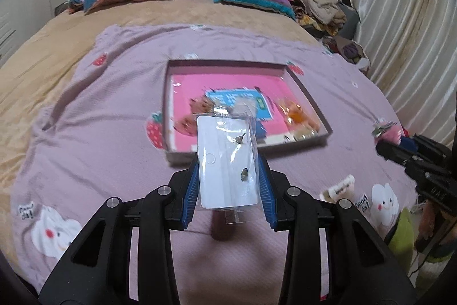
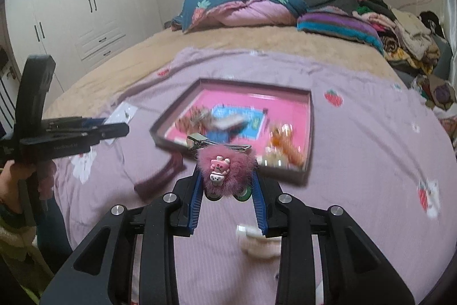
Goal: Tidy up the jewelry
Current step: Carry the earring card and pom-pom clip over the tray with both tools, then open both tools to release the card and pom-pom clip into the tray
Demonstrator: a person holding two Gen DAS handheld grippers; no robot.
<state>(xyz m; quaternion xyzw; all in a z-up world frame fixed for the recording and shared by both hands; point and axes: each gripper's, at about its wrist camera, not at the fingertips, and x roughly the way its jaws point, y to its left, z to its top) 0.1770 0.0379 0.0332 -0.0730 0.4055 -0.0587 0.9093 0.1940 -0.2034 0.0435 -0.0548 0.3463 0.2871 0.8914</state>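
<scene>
An earring card point(image 1: 227, 162) and a fluffy pink hair clip point(image 2: 225, 171) are gripped by the left gripper point(image 1: 228, 153) and the right gripper point(image 2: 227, 176); both are best lowered gently into the open tray point(image 1: 322, 116).

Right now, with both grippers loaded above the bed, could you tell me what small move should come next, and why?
Probably carry the left gripper forward over the tray and set the earring packet inside. Both grippers are shut on items, the right gripper on a fluffy hair clip, and the tray lies just ahead, already holding other pieces.
</scene>
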